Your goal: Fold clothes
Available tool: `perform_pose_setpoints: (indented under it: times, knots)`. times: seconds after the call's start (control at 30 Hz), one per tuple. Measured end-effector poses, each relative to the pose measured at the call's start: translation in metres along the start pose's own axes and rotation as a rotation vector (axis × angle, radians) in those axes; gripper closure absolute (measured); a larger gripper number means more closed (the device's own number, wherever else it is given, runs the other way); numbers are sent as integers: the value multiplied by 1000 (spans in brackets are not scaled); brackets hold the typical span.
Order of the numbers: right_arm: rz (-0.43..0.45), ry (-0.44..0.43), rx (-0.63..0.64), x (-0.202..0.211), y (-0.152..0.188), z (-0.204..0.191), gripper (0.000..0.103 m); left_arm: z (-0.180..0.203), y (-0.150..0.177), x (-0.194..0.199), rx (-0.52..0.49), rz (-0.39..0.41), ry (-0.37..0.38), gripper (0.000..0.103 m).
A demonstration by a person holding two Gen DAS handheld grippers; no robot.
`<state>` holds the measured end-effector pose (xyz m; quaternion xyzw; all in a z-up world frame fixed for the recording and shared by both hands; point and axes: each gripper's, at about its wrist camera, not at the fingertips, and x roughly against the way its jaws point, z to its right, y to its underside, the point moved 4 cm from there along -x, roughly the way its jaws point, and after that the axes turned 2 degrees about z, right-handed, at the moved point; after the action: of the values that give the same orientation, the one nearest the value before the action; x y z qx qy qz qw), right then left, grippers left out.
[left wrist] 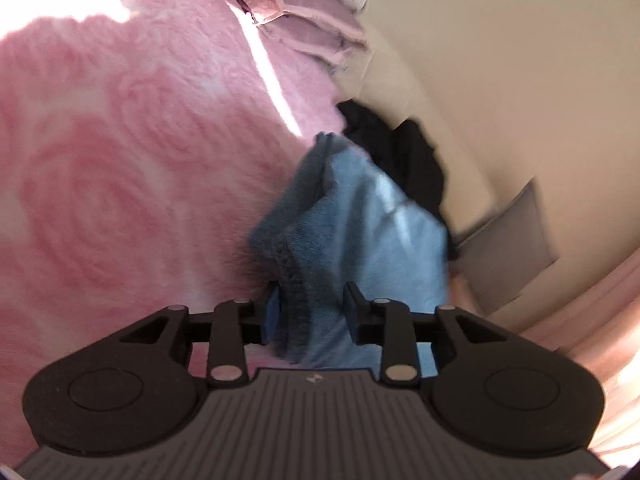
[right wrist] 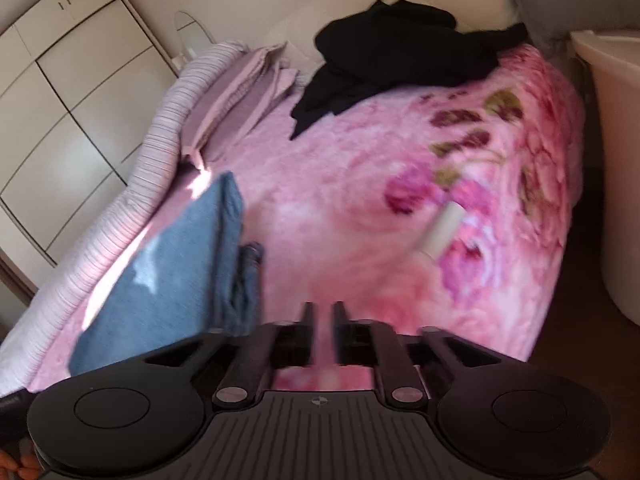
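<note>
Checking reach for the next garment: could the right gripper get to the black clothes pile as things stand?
Probably yes: the right gripper holds nothing, and only bare pink blanket lies between it and the black clothes pile at the far edge.

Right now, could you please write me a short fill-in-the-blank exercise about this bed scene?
1. The left gripper is shut on the ____ towel.
2. The right gripper holds ____.
3. The black clothes lie on the ____ floral blanket.

Missing words: blue; nothing; pink
</note>
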<state>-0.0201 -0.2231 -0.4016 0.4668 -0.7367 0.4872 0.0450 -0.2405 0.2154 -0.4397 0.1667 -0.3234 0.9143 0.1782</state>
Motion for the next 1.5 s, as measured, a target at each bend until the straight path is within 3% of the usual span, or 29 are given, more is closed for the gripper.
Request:
perform_pose_setpoints:
  times: [0.03,0.1,0.23,0.3,0.33,0.4,0.43,0.53,0.6,0.7,0.73,0.8,0.83,0.9,0.97,1.1,1.3,1.5]
  knots:
    - [-1,-23,-1,0,-3,-6,47,2,-2,1,-24,-1,-13,70]
    - [-14,-75,-3,-1,-6,-18,39,7,-7,3,-71,-4,-38,62]
    - [-90,-152,-6,-11,1,-42,39,6,-11,-11,-46,-19,-15,60]
    - [-127,-161,-11,-18,12,-49,39,1,-12,-21,-8,-13,-7,64]
    - [-133,-153,3,-20,18,-50,50,-5,-12,-25,35,-5,0,75]
    - [-143,-136,33,-24,29,-53,82,-15,-13,-32,130,8,24,93]
    - [-136,-140,45,-23,28,-53,90,-13,-13,-31,131,25,31,95]
    - [-153,-181,-27,-17,13,-44,94,-1,-5,-19,100,66,108,98]
    - [-149,-163,-41,-18,5,-34,95,3,1,-16,76,78,127,100]
    - [-195,-164,-91,-34,10,-22,93,-15,10,-31,40,17,-73,103]
    - [-197,-163,-110,-35,10,-20,92,-18,8,-32,45,7,-94,103]
    - [-193,-147,-43,-31,-1,-25,85,-14,-5,-24,59,29,-41,103]
    - [-191,-139,-9,-28,-7,-27,73,-9,-14,-20,54,49,-21,103]
    - [-187,-122,59,-24,-19,-33,64,5,-36,-22,13,73,-8,95]
    - [-154,-126,108,-20,-35,-38,64,19,-56,-36,-2,53,19,90]
    - [-90,-183,135,-31,-74,-54,64,35,-83,-85,63,-48,97,89]
    - [-158,-233,131,-72,-103,-64,64,21,-95,-139,201,-131,123,90]
    - [-218,-302,109,-95,-108,-61,64,16,-98,-158,211,-144,142,90]
